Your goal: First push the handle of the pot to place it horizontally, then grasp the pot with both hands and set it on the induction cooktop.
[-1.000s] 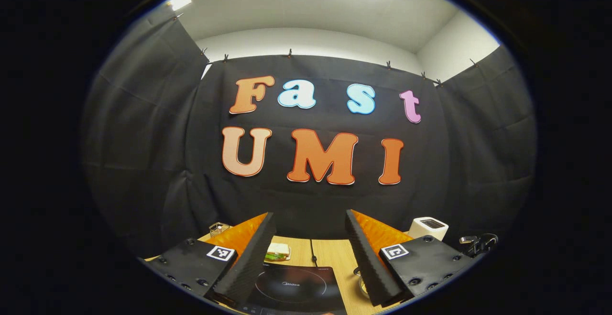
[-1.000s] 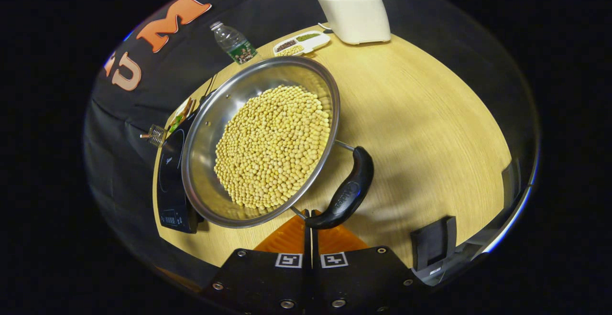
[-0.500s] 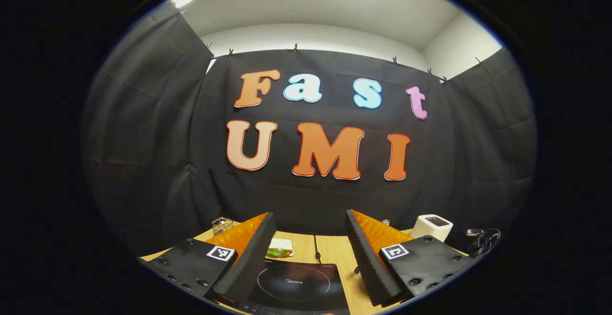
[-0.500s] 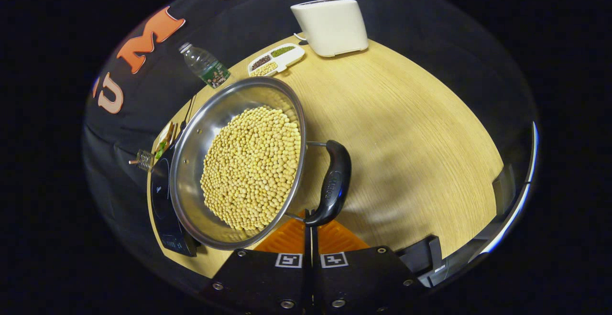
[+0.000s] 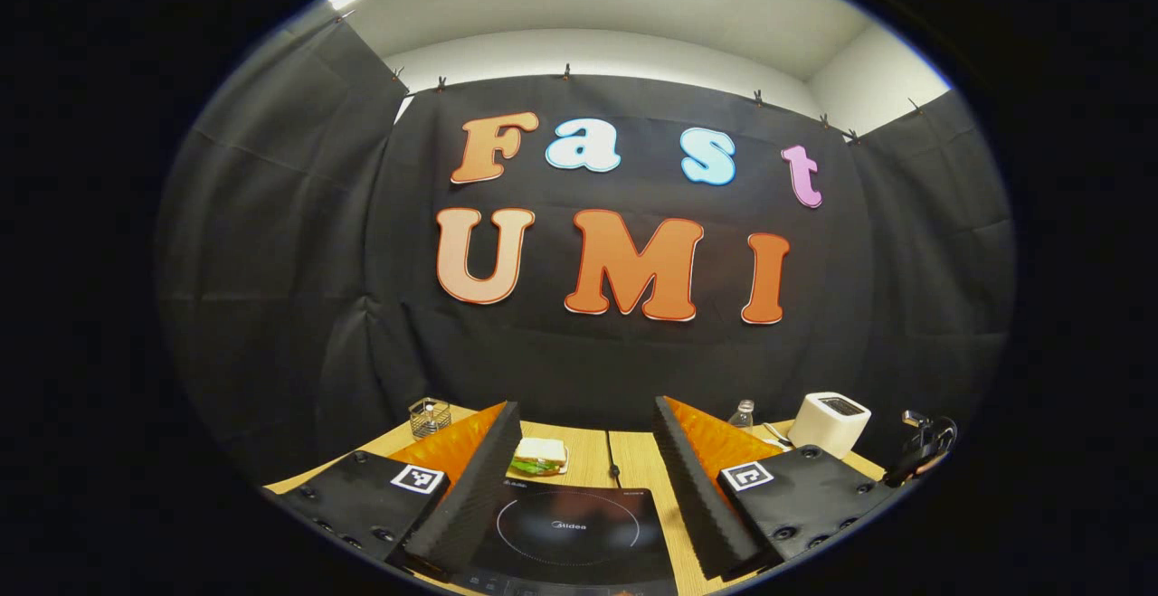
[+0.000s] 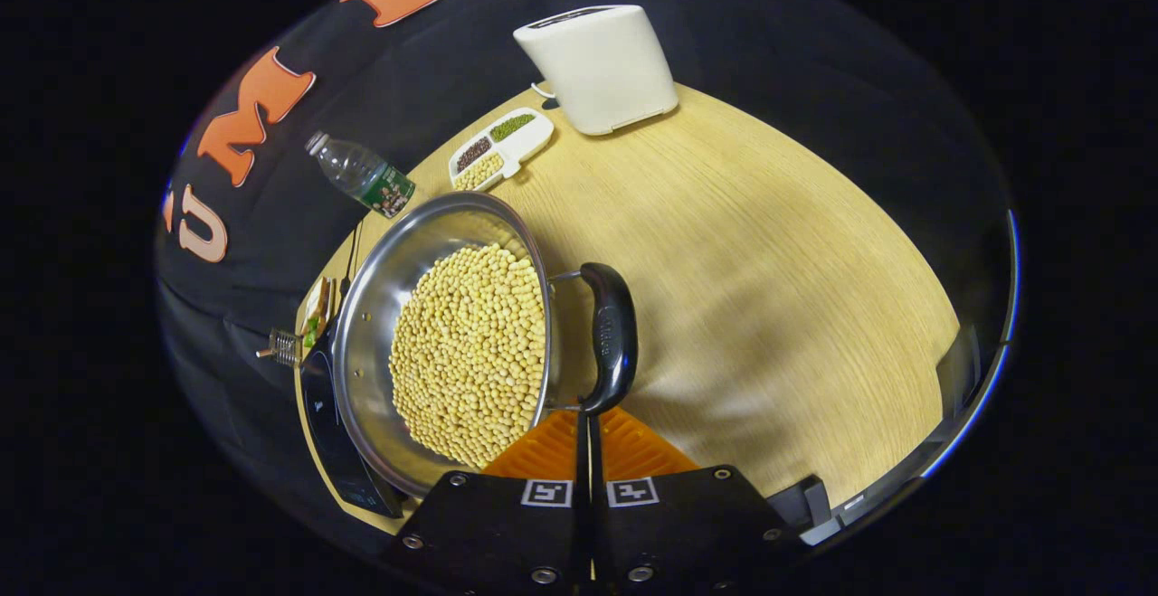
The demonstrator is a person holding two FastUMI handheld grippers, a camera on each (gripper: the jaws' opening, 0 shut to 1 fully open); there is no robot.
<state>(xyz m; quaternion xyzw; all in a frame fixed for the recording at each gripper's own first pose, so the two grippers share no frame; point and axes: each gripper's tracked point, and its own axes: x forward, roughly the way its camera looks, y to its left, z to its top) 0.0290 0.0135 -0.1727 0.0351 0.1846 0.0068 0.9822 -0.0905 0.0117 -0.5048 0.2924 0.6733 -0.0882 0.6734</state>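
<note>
In the right gripper view the right gripper (image 6: pixel 588 420) has its jaws clenched together, their tips at the near end of the black handle (image 6: pixel 612 335) of the steel pot (image 6: pixel 380 307). The pot, full of yellow beans (image 6: pixel 470 343), sits on the tabletop (image 6: pixel 769 270) just right of the induction cooktop (image 6: pixel 339 451). In the left gripper view the left gripper (image 5: pixel 583 478) hovers with jaws released wide over the induction cooktop (image 5: pixel 570 533); a sandwich (image 5: pixel 538 456) and white toaster (image 5: pixel 828 420) stand farther off
</note>
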